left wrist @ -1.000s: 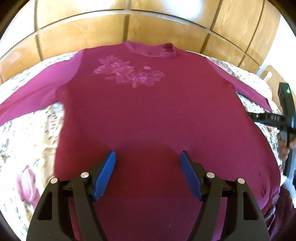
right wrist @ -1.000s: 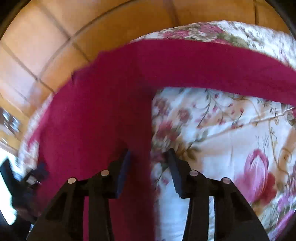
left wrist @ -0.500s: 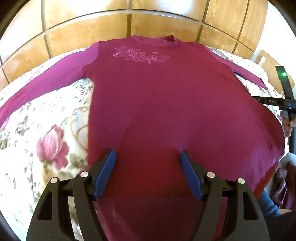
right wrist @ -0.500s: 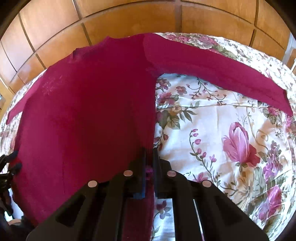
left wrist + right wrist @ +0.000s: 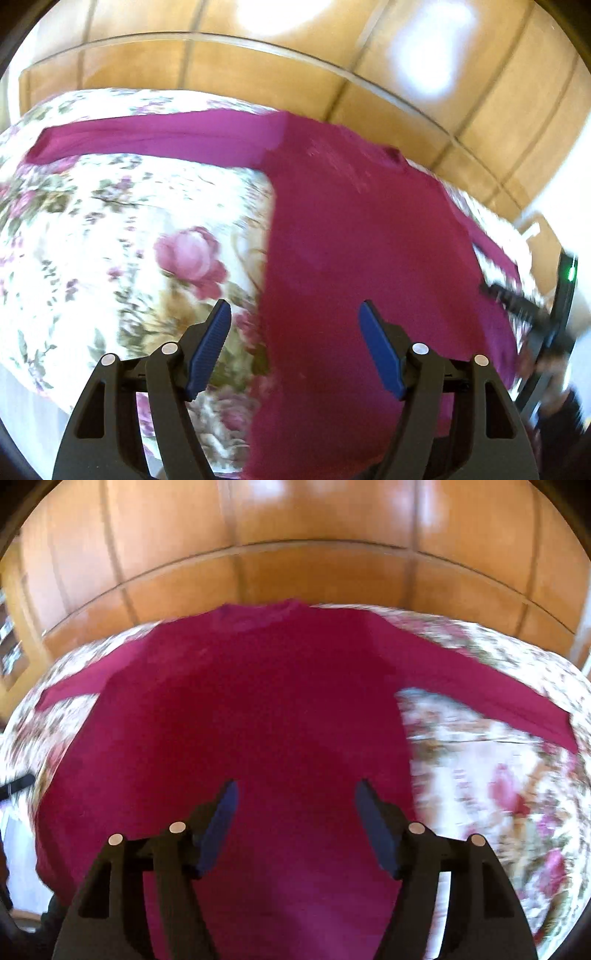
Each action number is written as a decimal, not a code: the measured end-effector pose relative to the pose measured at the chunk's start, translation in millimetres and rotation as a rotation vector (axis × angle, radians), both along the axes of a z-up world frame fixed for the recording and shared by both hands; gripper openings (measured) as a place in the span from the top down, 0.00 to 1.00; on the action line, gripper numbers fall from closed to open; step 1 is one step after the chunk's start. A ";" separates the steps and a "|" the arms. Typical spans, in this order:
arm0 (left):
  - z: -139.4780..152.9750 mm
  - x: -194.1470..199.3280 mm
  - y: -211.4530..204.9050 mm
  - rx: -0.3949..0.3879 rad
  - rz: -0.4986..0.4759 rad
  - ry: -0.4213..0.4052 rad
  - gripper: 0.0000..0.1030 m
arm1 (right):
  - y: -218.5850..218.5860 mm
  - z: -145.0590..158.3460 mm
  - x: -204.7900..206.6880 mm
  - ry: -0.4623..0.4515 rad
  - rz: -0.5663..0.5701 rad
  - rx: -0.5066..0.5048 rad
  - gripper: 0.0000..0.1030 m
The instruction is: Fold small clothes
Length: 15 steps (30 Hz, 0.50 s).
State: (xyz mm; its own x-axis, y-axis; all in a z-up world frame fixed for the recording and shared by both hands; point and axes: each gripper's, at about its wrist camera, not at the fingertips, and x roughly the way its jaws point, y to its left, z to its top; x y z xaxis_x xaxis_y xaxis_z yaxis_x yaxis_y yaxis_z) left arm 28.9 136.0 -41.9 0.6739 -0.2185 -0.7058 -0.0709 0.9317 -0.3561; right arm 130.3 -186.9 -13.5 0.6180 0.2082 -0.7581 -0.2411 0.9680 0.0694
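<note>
A magenta long-sleeved top lies flat and face up on a floral bedspread, both sleeves spread out to the sides. My left gripper hangs open above the top's left side edge, one blue pad over the bedspread and the other over the cloth, with nothing between them. My right gripper is above the lower middle of the top; its jaws are opening and hold nothing. The right gripper's black body shows blurred at the right edge of the left wrist view.
A wooden panelled headboard runs behind the bed. The bedspread's near left corner drops off to the floor. A person's dark sleeve and hand hold the right gripper at the lower right.
The right gripper shut on the top's side edge, then let go and slid left over the body. The left gripper moved left from mid-body to the top's left edge.
</note>
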 end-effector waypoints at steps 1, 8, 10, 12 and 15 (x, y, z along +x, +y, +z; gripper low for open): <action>1.8 0.8 0.7 0.008 0.009 -0.008 0.31 | 7.9 -4.4 1.2 0.010 0.012 -0.002 0.32; 0.1 19.4 -41.1 0.121 -0.080 -0.043 0.31 | 25.6 -37.3 -1.8 0.046 0.028 -0.057 0.26; -2.4 25.0 -55.7 0.169 -0.118 -0.060 0.31 | 11.0 -31.6 4.6 0.082 0.026 0.018 0.26; -6.5 34.6 -70.1 0.206 -0.154 -0.065 0.31 | -9.8 -22.2 8.6 0.092 -0.014 0.111 0.27; -13.7 47.5 -80.8 0.197 -0.183 -0.043 0.31 | -66.4 -4.5 25.2 0.083 -0.168 0.274 0.31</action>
State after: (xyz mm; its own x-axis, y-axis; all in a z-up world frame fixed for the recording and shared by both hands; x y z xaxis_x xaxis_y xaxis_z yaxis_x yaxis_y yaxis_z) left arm 76.4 55.2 -55.6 0.6661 -0.2006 -0.7183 0.1161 0.9793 -0.1658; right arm 155.5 -253.3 -18.0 0.5995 0.3117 -0.7372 -0.0622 0.9364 0.3454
